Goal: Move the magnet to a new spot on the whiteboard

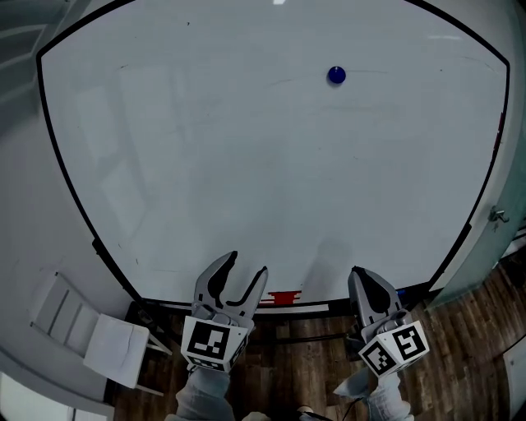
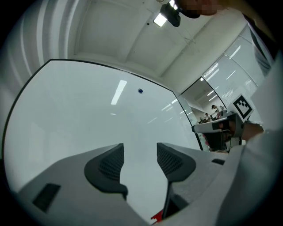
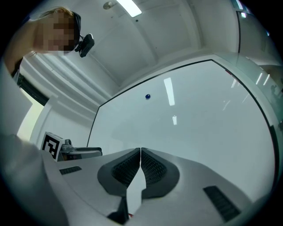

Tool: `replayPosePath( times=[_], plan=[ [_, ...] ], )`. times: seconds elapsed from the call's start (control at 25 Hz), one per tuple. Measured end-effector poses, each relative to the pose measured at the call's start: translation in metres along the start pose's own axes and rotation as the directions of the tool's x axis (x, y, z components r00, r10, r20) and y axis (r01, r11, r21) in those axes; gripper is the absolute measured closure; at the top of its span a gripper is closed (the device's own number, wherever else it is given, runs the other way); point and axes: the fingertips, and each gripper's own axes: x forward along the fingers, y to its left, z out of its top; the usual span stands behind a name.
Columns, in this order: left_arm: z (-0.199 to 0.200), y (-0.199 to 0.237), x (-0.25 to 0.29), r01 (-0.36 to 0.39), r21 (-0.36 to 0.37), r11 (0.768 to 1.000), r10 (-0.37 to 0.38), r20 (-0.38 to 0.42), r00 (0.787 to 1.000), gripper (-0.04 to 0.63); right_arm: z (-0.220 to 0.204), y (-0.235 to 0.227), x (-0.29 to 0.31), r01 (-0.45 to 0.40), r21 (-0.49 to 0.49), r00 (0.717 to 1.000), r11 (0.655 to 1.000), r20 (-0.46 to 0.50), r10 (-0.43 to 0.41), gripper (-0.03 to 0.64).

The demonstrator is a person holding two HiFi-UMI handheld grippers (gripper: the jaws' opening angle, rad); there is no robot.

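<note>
Office or meeting room.
A large wall whiteboard point(image 1: 246, 181) hangs above a wood-plank floor point(image 1: 485, 329). Strip lights point(image 3: 131, 6) run along a white ceiling point(image 3: 177, 26). The left gripper view shows a glass partition point(image 2: 225, 84) with people point(image 2: 214, 109) far behind it.

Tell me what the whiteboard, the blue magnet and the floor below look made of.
The whiteboard looks like a glossy white coated sheet, maybe enamel or melamine: ceiling lights reflect in it. The magnet is a small blue disc, probably plastic-capped, though too small to confirm. The floor shows brown planks, wood or laminate.
</note>
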Motion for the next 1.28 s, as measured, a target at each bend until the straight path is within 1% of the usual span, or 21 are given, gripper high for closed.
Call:
replayPosePath(
  times=[0.16,0.28,0.36,0.48,0.6,0.76,0.84,0.96,1.16,1.28],
  plan=[
    [-0.032,-0.004,-0.019,-0.012,-0.048,0.999,0.009,-0.069,0.998,0.365,-0.026,0.008,-0.004,0.017,0.046,0.999,0.999,-0.034,-0.016,0.588],
    [-0.059,-0.008,-0.034,-0.026,-0.094,0.995,0.015,-0.111,0.994,0.371,-0.046,0.011,-0.010,0.046,0.041,0.996,0.998,-0.072,-0.043,0.588],
    [-0.073,-0.011,-0.044,-0.026,-0.138,0.990,0.008,-0.124,0.992,0.378,-0.059,0.014,-0.014,0.045,0.038,0.995,0.998,-0.095,-0.042,0.588],
    [-0.088,-0.014,-0.057,-0.033,-0.188,0.982,0.007,-0.136,0.991,0.410,-0.077,0.019,-0.017,0.037,0.043,0.991,0.998,-0.133,-0.031,0.588],
    [-0.103,-0.014,-0.065,-0.046,-0.217,0.975,0.010,-0.163,0.987,0.461,-0.097,0.022,-0.017,0.032,0.057,0.985,0.998,-0.173,-0.022,0.588],
    [-0.124,-0.018,-0.071,-0.052,-0.249,0.967,0.003,-0.192,0.981,0.514,-0.125,0.027,-0.015,0.009,0.029,0.975,1.000,-0.223,-0.002,0.588],
    [-0.135,-0.018,-0.072,-0.070,-0.254,0.965,0.017,-0.206,0.978,0.542,-0.138,0.028,-0.015,0.008,0.023,0.971,1.000,-0.241,-0.002,0.588],
    [-0.152,-0.017,-0.075,-0.100,-0.251,0.963,0.041,-0.231,0.972,0.578,-0.157,0.024,-0.020,0.019,0.042,0.965,0.999,-0.261,-0.007,0.588],
    [-0.171,-0.014,-0.074,-0.124,-0.254,0.959,0.057,-0.258,0.964,0.585,-0.183,0.015,-0.026,0.028,0.058,0.950,0.998,-0.311,-0.008,0.588],
    [-0.183,-0.014,-0.075,-0.134,-0.276,0.952,0.056,-0.273,0.960,0.586,-0.194,0.010,-0.029,0.026,0.069,0.945,0.997,-0.327,-0.002,0.588]
  ],
)
